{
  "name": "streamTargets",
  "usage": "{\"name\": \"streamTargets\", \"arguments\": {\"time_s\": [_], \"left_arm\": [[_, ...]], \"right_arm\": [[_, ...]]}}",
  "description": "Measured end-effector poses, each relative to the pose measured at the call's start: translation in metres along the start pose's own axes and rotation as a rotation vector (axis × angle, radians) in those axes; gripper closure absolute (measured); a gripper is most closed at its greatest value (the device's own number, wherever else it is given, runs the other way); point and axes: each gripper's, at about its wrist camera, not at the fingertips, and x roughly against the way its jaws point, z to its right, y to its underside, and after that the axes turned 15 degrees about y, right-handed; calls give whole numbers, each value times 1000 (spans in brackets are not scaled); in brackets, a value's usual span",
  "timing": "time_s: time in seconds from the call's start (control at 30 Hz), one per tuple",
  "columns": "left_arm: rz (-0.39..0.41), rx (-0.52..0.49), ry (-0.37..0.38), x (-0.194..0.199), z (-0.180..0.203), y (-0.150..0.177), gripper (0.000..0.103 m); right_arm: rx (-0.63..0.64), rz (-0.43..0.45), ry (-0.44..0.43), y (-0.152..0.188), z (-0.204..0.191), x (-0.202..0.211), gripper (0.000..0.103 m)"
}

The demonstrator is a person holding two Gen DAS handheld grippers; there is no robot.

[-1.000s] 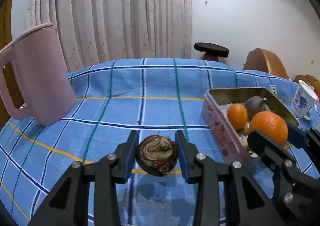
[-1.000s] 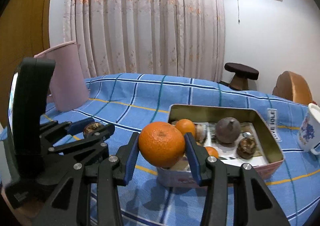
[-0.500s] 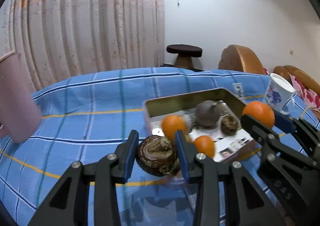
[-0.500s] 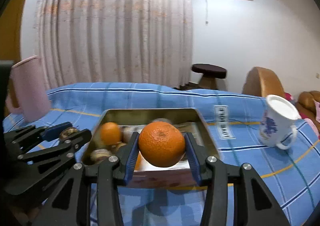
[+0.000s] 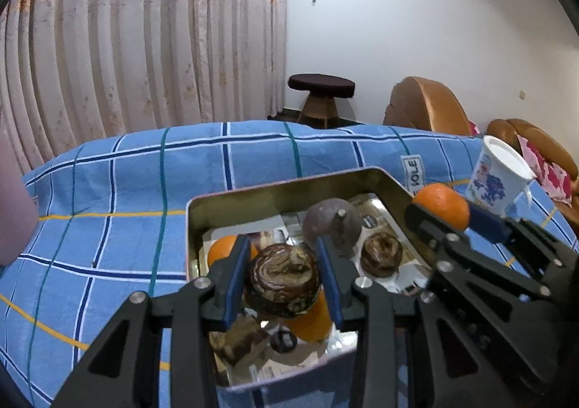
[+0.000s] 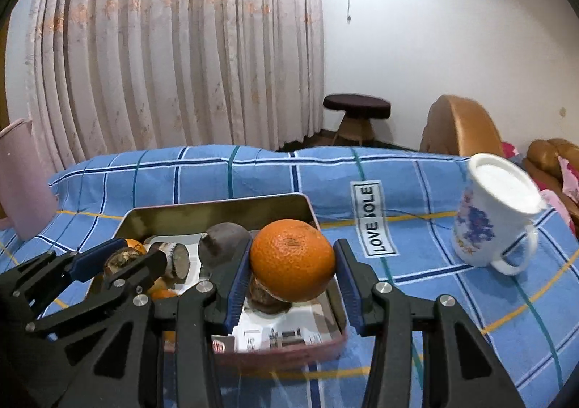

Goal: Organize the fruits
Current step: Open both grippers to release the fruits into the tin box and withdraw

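metal tin (image 5: 253, 202) sits on the blue checked cloth (image 5: 126, 191) of the table, near its front edge, and most of the sorting looks done. inside it lie a small orange (image 5: 220, 254) by the near-left corner, a grey-purple round fruit (image 5: 331, 223) toward the middle, a brown shrivelled fruit (image 5: 381, 254) by the right wall, and another orange partly hidden under the held fruit.

left gripper (image 5: 284, 279) is clamped narrow on a brown mottled fruit (image 5: 284, 279) and holds it above the near-left part of the tin, not yet set down. right gripper (image 6: 293, 263) grips a big orange (image 6: 293, 259), its pads pressed to both sides, above the tin's right wall near the near-right corner; it is clear of the tin floor too.

so, as i judge it, two fruits are left to lower and release, and then the job seems near its end. i see no loose fruit on the cloth in either view, though the near edge of the table is hidden behind the tools. a white printed cup (image 6: 495, 223) stands well apart to the right of the tin, and a pink jug (image 6: 18, 183) at the left edge.
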Motion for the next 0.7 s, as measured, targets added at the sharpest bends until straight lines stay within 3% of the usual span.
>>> {"name": "streamTargets", "arguments": {"time_s": [0.2, 0.37, 0.5, 0.53, 0.57, 0.6, 0.63, 0.7], "left_arm": [[13, 10, -29, -12, -8, -4, 64], [-40, 35, -1, -25, -20, -3, 64], [-55, -3, -12, -29, -13, -1, 61], [-58, -12, -17, -29, -11, -1, 55], [-61, -14, -24, -29, -10, 0, 39], [-60, -12, -30, -28, -11, 0, 30], [-50, -3, -36, -26, -12, 1, 11], [-27, -9, -21, -21, -9, 2, 4]], "right_arm": [[-10, -62, -42, -11, -7, -30, 55], [-53, -96, -153, -12, -6, -39, 54], [-31, -103, -220, -9, -14, -40, 51], [-19, -103, -230, -9, -17, -40, 44], [-16, -106, -240, -8, -18, -39, 39], [-22, -110, -246, -8, -18, -38, 32], [-30, -109, -250, -8, -17, -38, 25], [-58, -108, -273, -7, -13, -37, 20]]}}
